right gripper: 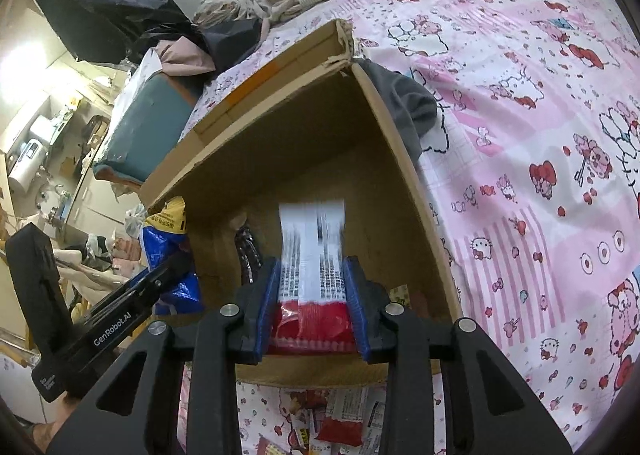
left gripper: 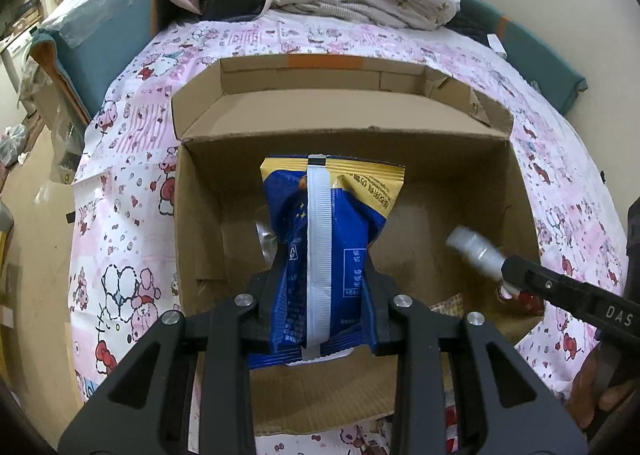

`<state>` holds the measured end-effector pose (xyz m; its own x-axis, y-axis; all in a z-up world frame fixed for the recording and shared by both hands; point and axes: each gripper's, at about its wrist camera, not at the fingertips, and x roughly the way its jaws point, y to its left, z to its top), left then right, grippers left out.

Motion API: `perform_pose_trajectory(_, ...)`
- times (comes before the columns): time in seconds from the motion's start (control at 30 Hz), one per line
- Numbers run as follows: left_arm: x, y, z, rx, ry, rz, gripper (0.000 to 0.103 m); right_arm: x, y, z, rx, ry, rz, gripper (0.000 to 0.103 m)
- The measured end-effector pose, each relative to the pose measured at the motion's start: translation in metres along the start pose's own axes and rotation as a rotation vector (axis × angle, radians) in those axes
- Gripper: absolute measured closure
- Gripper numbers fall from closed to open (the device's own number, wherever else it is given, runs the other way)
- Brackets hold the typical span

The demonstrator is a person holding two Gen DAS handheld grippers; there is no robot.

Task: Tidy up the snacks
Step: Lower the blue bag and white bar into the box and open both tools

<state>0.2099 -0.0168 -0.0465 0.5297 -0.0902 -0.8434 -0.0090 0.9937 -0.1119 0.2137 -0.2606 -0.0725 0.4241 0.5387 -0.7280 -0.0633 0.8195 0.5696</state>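
Left gripper [left gripper: 320, 307] is clamping the blue snack bag [left gripper: 324, 239] mid-body, frame centre; right gripper [right gripper: 310, 309] is clamping the red-and-white packet [right gripper: 312, 279] over the cardboard box [right gripper: 400, 183]. Both look light, crinkly, crushable.

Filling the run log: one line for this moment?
left gripper: shut on blue snack bag | right gripper: shut on red-white snack packet | both over cardboard box

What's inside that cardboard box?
The cardboard box shows a clear wrapper and a dark packet on its floor. The blue snack bag and red-and-white packet, gripped over it, hide the rest.
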Motion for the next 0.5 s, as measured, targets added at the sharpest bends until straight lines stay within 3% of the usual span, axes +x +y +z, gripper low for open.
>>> perform_pose_trajectory(0.17, 0.001, -0.002, -0.002, -0.005, 0.009, -0.01, 0.073, 0.0, 0.001, 0.0, -0.001, 0.002, 0.006, 0.067)
perform_pose_trajectory(0.2, 0.002, -0.002, -0.002, -0.008, 0.017, -0.022, 0.07, 0.001, 0.001, 0.0, 0.001, 0.004, 0.01, 0.067)
perform_pose_trajectory(0.23, 0.002, -0.001, -0.002, -0.013, 0.028, -0.036, 0.061, 0.001, 0.001, 0.0, 0.003, 0.007, 0.013, 0.065)
perform_pose_trajectory(0.3, 0.001, -0.001, -0.002, -0.025, 0.028, -0.036, 0.039, 0.001, 0.0, 0.001, 0.011, 0.01, 0.019, 0.048)
perform_pose_trajectory(0.37, -0.003, 0.0, -0.003, -0.031, 0.01, -0.007, 0.013, -0.001, 0.001, 0.001, 0.015, -0.003, 0.015, 0.04)
perform_pose_trajectory(0.5, -0.01, -0.001, -0.003, -0.026, -0.014, -0.012, 0.011, -0.006, 0.002, 0.003, 0.014, -0.029, 0.006, 0.015)
